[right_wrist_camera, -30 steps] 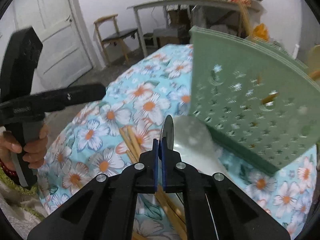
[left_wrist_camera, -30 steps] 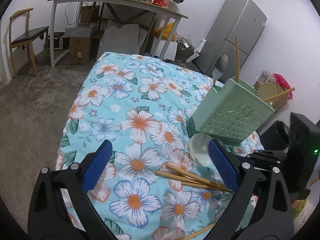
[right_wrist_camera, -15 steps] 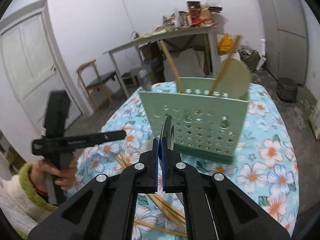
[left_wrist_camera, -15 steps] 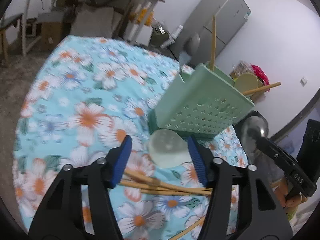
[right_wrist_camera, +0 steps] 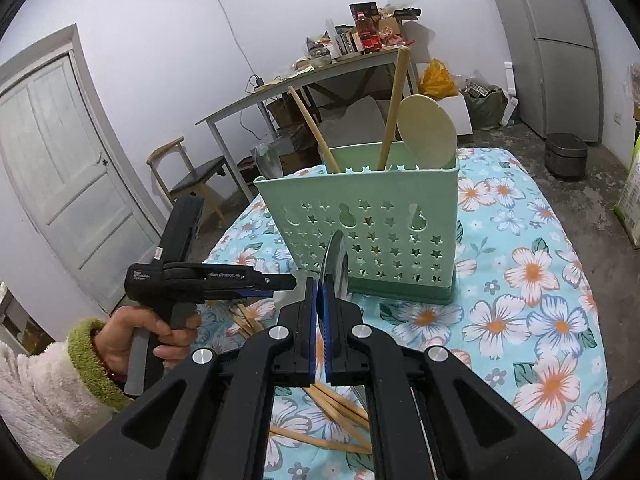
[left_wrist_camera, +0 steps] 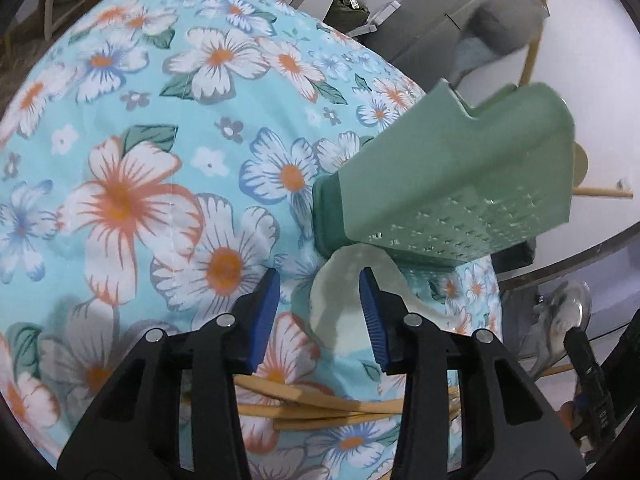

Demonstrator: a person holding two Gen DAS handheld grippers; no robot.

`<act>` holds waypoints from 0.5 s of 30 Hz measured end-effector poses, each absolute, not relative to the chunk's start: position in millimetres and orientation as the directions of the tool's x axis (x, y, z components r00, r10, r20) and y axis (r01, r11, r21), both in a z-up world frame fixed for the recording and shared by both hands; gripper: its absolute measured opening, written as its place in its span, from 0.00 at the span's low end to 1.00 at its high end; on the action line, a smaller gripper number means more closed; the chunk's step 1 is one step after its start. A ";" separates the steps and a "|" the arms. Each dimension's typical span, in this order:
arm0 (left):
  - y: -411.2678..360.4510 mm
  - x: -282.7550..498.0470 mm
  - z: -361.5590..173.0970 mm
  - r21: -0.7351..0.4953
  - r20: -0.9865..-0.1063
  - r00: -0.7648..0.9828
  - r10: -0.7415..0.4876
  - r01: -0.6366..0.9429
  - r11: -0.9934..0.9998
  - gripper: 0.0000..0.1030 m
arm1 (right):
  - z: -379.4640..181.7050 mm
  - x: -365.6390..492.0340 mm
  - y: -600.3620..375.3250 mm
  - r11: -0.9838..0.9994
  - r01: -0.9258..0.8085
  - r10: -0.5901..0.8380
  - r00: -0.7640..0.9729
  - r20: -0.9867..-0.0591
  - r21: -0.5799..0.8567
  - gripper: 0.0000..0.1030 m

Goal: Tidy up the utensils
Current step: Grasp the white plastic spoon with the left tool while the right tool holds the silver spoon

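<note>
A green perforated utensil holder (right_wrist_camera: 372,236) stands on the flowered cloth (right_wrist_camera: 532,272), with wooden utensils and a metal spoon in it; it also shows in the left wrist view (left_wrist_camera: 448,184). My right gripper (right_wrist_camera: 320,312) is shut on a metal spoon (right_wrist_camera: 336,260), held edge-on in front of the holder. My left gripper (left_wrist_camera: 320,308) is open, its pads either side of a pale translucent spoon (left_wrist_camera: 344,304) lying at the holder's base. Wooden chopsticks (left_wrist_camera: 320,400) lie on the cloth below it.
A grey table (right_wrist_camera: 304,80) with clutter, a wooden chair (right_wrist_camera: 188,172) and a white door (right_wrist_camera: 68,184) stand behind. A grey fridge (right_wrist_camera: 560,40) is at the far right. The left gripper's body (right_wrist_camera: 200,276) shows left of the holder.
My left gripper has moved down and forward to the pale spoon and narrowed around it. My right gripper has lifted and drawn back with the metal spoon, now facing the holder's front.
</note>
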State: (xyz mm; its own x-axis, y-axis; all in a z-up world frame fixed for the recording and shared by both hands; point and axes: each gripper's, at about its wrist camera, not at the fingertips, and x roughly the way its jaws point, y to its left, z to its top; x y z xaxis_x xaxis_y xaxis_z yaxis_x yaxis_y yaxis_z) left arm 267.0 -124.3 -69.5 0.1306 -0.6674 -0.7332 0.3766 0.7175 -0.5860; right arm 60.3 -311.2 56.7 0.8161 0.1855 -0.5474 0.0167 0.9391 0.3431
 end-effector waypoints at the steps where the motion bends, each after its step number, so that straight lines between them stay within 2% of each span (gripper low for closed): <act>1: -122.5 267.8 -70.8 -0.609 -0.718 0.122 -0.685 0.366 0.704 0.36 | 56.1 60.0 -311.8 0.938 0.016 0.188 0.816 -0.546 0.347 0.03; 3: -118.8 271.5 -74.2 -0.679 -0.666 0.093 -0.740 0.335 0.653 0.28 | 54.1 59.7 -312.7 0.936 0.016 0.191 0.816 -0.546 0.352 0.03; 6: -116.0 273.8 -80.5 -0.721 -0.635 0.072 -0.769 0.304 0.623 0.28 | 53.3 59.7 -314.2 0.934 0.020 0.191 0.816 -0.546 0.357 0.03; 11: -126.6 269.7 -82.3 -0.663 -0.685 0.069 -0.725 0.353 0.660 0.26 | 48.4 61.9 -315.9 0.929 0.027 0.196 0.811 -0.551 0.370 0.03; 15: -132.4 260.3 -76.4 -0.576 -0.728 0.134 -0.673 0.413 0.705 0.13 | 47.5 63.6 -315.3 0.928 0.033 0.193 0.809 -0.555 0.370 0.03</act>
